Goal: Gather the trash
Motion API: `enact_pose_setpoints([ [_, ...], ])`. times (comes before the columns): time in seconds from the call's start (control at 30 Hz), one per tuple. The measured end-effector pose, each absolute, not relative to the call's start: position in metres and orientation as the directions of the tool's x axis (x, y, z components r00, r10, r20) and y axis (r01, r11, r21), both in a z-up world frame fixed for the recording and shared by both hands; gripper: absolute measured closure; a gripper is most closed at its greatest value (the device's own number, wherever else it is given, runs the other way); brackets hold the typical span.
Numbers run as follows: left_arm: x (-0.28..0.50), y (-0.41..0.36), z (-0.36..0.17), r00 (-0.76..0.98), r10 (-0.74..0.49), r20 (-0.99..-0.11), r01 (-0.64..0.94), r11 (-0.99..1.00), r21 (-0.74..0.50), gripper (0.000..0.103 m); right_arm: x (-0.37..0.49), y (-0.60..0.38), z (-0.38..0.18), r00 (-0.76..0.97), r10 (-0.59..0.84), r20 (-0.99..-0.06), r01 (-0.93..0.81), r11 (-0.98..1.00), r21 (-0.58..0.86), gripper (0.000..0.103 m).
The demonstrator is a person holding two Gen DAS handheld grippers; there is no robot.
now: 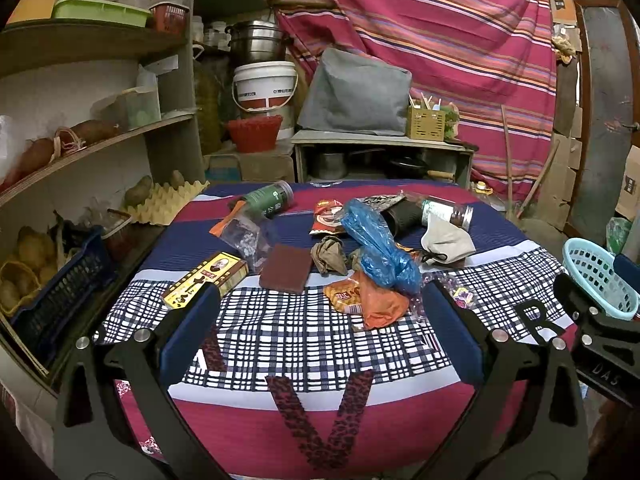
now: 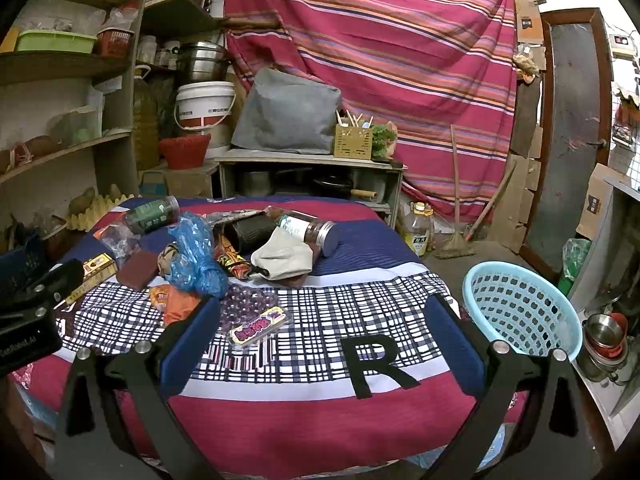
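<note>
both hand-held grippers, left (image 1: 320, 300) and right (image 2: 322, 308), spread wide, empty; yellow box (image 1: 206, 279) long axis runs near-left to far-right.

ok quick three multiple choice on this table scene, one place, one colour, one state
1. The light blue plastic basket sits:
A on the shelf
B at the table's right edge
C under the table

2. The crumpled plastic bag amid the trash is:
A blue
B yellow
C white

3. The right claw is:
A shut on a jar
B shut on nothing
C open

Key: B, it stands beside the patterned tablecloth on the right; A, it is plainly blue; C, its fingers stand wide apart with nothing between them.
</note>
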State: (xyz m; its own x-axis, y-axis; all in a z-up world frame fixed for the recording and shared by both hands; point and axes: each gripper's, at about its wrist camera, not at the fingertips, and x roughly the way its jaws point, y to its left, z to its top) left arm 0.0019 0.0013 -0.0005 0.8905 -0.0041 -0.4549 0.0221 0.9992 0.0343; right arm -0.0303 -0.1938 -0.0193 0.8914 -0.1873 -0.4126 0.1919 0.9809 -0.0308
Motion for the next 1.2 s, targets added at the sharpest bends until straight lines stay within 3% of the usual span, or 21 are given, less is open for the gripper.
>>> enact_pose_setpoints([
  [1.2, 0.005, 0.0045, -0.0091, 0.889, -0.003, -0.457, 0.02, 0.999, 0.032, 0.005, -0.0296, -0.1922, -0.0205, 0.892, -0.188, -0.412, 0.192, 0.981, -0.033, 0.004],
])
